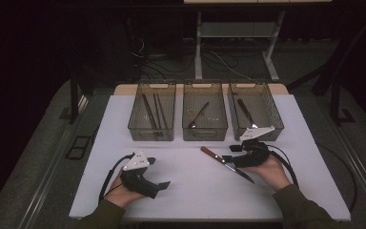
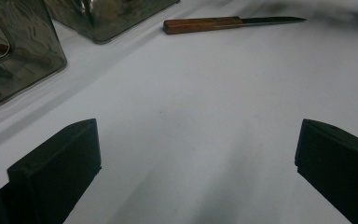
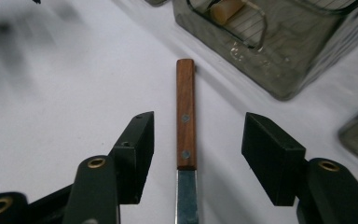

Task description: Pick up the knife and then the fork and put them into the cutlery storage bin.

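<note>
A: Where does the knife (image 1: pixel 225 163) lie?

B: On the tabletop (image 1: pixel 190 191), right of the middle, in front of the three bins. Its handle points toward the middle bin (image 1: pixel 205 128), its blade toward the near edge.

A: And the bins?

B: In a row along the far side: left bin (image 1: pixel 151 129), middle bin, right bin (image 1: pixel 256 131).

A: The claws?

B: The right claw (image 3: pixel 197 140) straddles the knife handle without touching it. The left claw (image 1: pixel 158 172) is well to the left, near the front edge.
</note>
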Available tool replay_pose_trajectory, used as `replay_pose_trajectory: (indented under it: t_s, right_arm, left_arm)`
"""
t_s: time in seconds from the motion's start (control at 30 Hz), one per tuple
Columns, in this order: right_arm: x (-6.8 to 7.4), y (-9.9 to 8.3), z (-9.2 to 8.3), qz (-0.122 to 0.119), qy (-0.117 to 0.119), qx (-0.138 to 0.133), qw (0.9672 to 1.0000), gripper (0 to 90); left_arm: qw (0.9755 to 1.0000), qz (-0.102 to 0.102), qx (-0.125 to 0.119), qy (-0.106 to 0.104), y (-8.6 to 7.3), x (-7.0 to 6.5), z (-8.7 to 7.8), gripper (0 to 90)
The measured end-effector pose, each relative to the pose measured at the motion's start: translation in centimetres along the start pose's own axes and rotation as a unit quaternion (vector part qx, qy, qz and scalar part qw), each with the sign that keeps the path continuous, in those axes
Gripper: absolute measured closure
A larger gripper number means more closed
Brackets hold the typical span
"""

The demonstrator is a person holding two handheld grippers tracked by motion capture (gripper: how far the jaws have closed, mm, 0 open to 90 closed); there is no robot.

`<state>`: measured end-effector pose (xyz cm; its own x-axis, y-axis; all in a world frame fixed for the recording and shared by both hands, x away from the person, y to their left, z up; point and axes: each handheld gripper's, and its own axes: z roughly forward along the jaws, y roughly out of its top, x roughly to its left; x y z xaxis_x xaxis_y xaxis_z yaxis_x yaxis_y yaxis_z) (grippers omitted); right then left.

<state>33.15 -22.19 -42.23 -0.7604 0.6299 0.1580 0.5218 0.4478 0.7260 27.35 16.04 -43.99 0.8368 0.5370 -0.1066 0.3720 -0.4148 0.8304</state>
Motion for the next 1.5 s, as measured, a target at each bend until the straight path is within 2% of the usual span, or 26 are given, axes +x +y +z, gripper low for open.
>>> replay_pose_trajectory:
  t_s: [0.23, 0.47, 0.67, 0.73, 1.03, 1.5]
  right_arm:
    - [0.4, -0.4, 1.3, -0.012, -0.001, 0.020, 0.9997, 53.4]
    - [0.3, -0.7, 2.0, -0.011, 0.005, 0.039, 0.9992, 60.6]
    - [0.4, -0.9, 2.6, -0.033, 0.002, 0.050, 0.9982, 67.2]
    - [0.5, -1.0, 2.7, -0.036, 0.006, 0.051, 0.9980, 68.9]
    - [0.7, -1.2, 2.8, -0.064, -0.007, 0.047, 0.9968, 73.2]
    - [0.4, -1.5, 2.7, -0.063, 0.000, 0.038, 0.9973, 76.4]
  left_arm:
    - [1.0000, 0.003, 0.002, -0.003, 0.0, -0.1, 0.1, 0.0]
    - [1.0000, 0.003, 0.002, -0.004, 0.0, -0.1, 0.1, 0.0]
    - [1.0000, 0.004, 0.003, -0.004, 0.1, -0.2, 0.1, 0.0]
    - [1.0000, 0.004, 0.003, -0.004, 0.1, -0.2, 0.1, 0.0]
    - [1.0000, 0.004, 0.004, -0.004, 0.1, -0.2, 0.1, 0.0]
    - [1.0000, 0.006, 0.005, -0.006, 0.1, -0.3, 0.2, 0.0]
